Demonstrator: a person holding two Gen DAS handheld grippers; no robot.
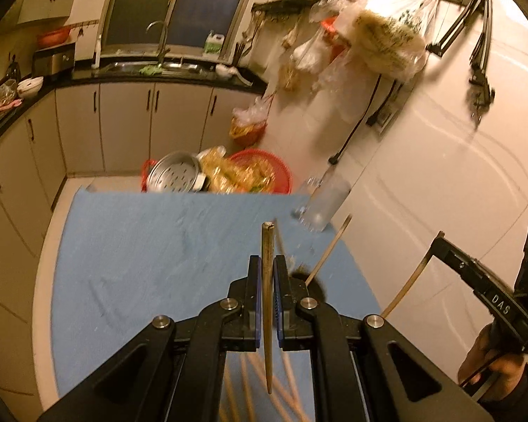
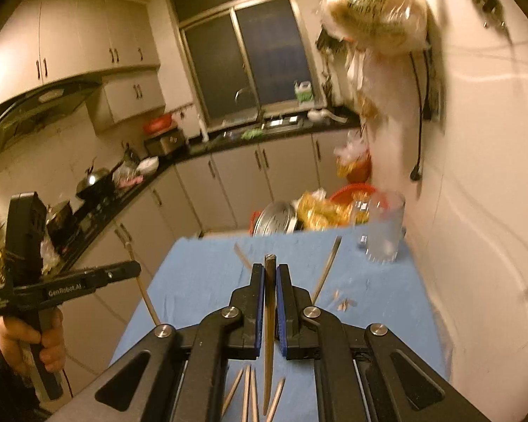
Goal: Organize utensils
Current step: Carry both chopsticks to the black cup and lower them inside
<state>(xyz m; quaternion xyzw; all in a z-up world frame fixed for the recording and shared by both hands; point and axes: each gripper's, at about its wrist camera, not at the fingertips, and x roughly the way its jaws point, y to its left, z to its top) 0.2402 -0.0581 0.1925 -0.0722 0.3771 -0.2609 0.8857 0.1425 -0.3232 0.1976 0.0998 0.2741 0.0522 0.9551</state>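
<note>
Both grippers hold a chopstick each: the left gripper is clamped on a chopstick that runs up between its jaws, and the right gripper pinches a darker chopstick the same way, both lifted above the blue mat. The glass cup stands at the far right corner of the mat near the wall and looks empty, though blur makes that uncertain. Loose chopsticks lie on the mat below the right gripper, another one lies near the cup, and small bits sit beside it. Judging by this, the task is at an early stage: nothing visibly sorted into the cup, two sticks in hand, several left on the mat.
</note>
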